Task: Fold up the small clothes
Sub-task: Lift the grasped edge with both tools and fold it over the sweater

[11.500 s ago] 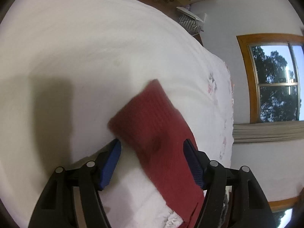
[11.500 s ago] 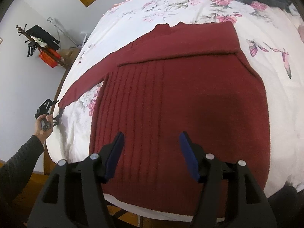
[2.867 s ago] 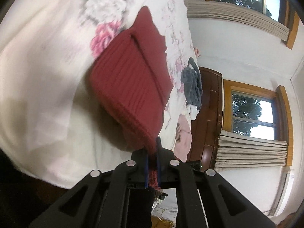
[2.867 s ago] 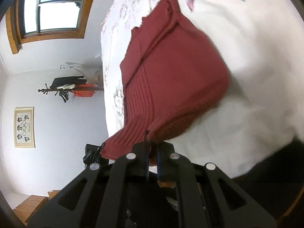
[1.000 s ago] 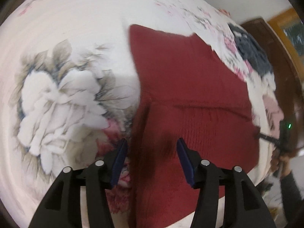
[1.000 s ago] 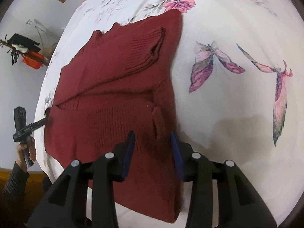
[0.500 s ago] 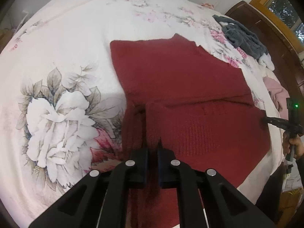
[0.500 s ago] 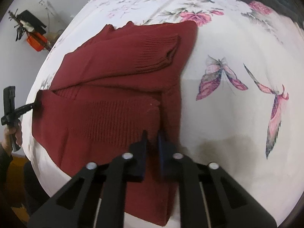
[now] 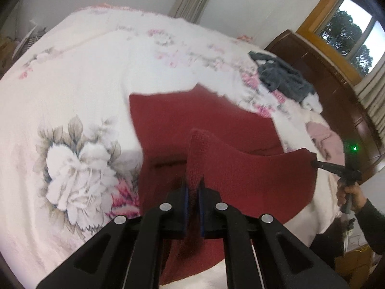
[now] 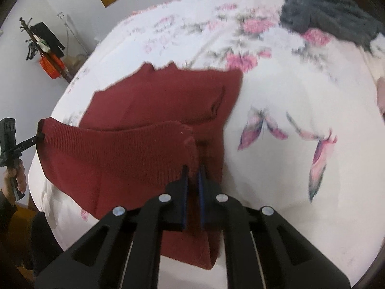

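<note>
Sweater (image 9: pixel 216 130) is on the bed (image 9: pixel 72 77), near hem lifted and strung between my left gripper (image 9: pixel 193 187) and right gripper (image 10: pixel 192 172), both clamped tight on a corner with knit bunched between the pads. Each bite looks pretty shallow, so I think a corner could slip out if I pull them apart too hard. If one side runs ahead, the fold probably lands crooked over the sleeve (image 10: pixel 192 98) up front.

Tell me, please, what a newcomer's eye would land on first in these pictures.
The dark red sweater in the middle of the floral bedspread, its near edge lifted between the left gripper and the right gripper, each shut on a corner. Next, the crumpled grey garment at the bed's far side.
</note>
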Demonstrator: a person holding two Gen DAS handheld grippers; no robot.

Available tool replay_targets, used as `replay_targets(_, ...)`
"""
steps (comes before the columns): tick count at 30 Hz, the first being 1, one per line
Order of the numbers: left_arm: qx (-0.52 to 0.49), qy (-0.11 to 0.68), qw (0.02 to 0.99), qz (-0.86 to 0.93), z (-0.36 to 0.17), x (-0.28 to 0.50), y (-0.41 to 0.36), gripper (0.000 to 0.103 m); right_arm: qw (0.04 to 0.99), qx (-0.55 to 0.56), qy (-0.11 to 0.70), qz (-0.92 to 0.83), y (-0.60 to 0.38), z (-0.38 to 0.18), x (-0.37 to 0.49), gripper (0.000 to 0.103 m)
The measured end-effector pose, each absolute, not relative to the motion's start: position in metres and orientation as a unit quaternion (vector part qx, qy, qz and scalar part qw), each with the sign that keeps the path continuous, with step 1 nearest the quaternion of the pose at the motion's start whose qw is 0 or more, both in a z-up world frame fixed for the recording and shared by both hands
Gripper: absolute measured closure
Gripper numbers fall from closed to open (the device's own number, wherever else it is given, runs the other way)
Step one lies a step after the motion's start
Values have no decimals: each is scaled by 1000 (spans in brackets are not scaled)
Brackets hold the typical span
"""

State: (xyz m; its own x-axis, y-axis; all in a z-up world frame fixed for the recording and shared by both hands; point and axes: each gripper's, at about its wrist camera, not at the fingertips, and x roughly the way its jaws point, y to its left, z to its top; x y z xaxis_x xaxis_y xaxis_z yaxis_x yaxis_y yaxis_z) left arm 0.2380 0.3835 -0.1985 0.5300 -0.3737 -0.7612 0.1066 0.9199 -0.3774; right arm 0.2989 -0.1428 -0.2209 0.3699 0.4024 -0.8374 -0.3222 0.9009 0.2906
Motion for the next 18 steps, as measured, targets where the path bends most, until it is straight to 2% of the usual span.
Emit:
replay_targets(9, -140, 428, 881, -145, -161, 307, 396, 97, 854, 49, 468, 221, -128, -173, 367, 98)
replay_targets(18, -141, 451, 871, -136, -174, 415, 410, 97, 841, 73, 499, 196, -121, -194, 468, 98)
